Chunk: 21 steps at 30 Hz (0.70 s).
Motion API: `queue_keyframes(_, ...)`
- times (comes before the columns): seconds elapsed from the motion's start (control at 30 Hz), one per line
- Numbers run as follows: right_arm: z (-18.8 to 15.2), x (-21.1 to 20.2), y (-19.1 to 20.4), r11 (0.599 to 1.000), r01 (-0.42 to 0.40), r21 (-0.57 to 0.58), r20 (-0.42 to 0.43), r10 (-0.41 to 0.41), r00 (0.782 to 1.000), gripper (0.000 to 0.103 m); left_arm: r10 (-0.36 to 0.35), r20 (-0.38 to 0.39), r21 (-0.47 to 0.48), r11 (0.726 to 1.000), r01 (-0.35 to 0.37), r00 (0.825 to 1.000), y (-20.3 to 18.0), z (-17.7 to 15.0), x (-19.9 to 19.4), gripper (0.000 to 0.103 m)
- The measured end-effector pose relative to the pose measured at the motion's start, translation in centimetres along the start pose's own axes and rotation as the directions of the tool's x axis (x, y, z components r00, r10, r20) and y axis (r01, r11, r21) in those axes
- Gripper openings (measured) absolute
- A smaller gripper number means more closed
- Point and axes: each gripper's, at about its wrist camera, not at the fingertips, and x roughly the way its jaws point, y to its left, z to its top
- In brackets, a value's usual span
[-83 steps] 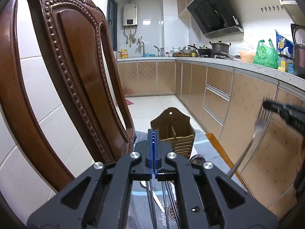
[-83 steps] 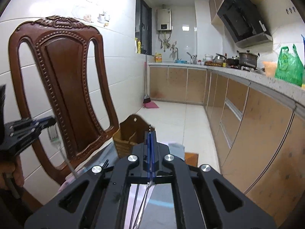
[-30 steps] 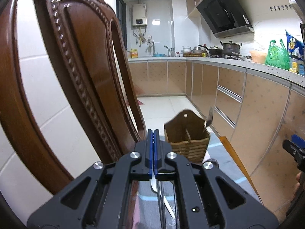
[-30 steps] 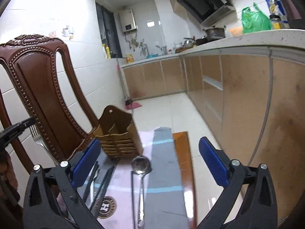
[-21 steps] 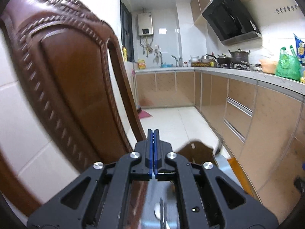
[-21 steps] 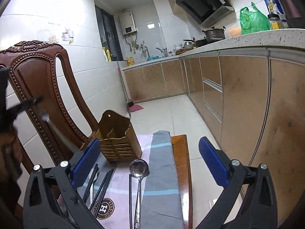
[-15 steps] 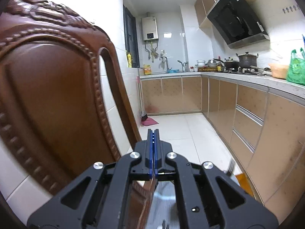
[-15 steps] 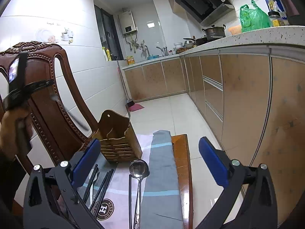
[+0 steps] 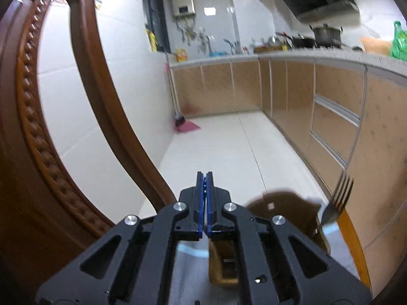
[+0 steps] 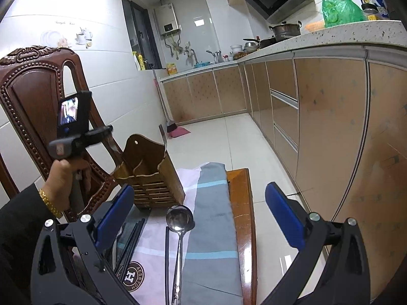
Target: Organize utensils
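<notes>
A brown wooden utensil holder (image 10: 150,170) stands at the table's far end; it also shows in the left wrist view (image 9: 282,218). A fork (image 9: 337,200) stands in its right side, tines up (image 10: 162,133). My left gripper (image 9: 205,203) is shut and raised above the holder's left side (image 10: 108,133); a blurred utensil seems to hang from it, which one I cannot tell. My right gripper (image 10: 198,218) is open and empty above a steel ladle (image 10: 179,231). Black chopsticks (image 10: 129,244) lie left of the ladle.
A carved wooden chair (image 10: 33,106) stands close at the left, right behind the holder. A grey and pink cloth (image 10: 213,218) covers the table (image 10: 244,203). Kitchen cabinets (image 10: 330,127) run along the right. A broom (image 10: 173,129) leans at the far wall.
The right gripper has let go of the fork, which now stands in the holder, and has opened and drawn back. The left gripper has risen and swung over towards the holder.
</notes>
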Motion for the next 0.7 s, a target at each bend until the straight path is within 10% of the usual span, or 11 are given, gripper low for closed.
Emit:
queue_keyframes(0.07, 0.1, 0.1, 0.1, 1.0, -0.008, 0.006, -0.008, 0.008, 1.0, 0.1, -0.007, -0.013, -0.011, 1.0, 0.007, 1.0, 0.7, -0.2, -0.3, 0.013)
queue_keyframes(0.13, 0.1, -0.1, 0.3, 1.0, -0.013, 0.004, -0.003, 0.013, 1.0, 0.1, -0.032, 0.006, -0.029, 0.999, 0.032, 0.999, 1.7, 0.0, -1.8, 0.068)
queue_keyframes(0.17, 0.1, -0.2, 0.3, 1.0, -0.016, 0.003, -0.001, 0.016, 1.0, 0.1, -0.029, 0.036, -0.04, 0.999, 0.03, 0.999, 2.4, 0.2, -3.4, 0.074)
queue_keyframes(0.43, -0.1, -1.9, 2.4, 0.997, -0.062, -0.047, 0.008, 0.062, 0.998, 0.1, -0.101, 0.17, -0.057, 0.992, 0.112, 0.98, 6.0, -3.4, -19.2, 0.095)
queue_keyframes(0.7, -1.3, -3.3, 4.6, 0.991, -0.077, -0.109, -0.023, 0.075, 0.997, 0.1, -0.14, 0.038, -0.099, 0.985, 0.143, 0.989, 5.1, -12.5, -24.7, 0.096)
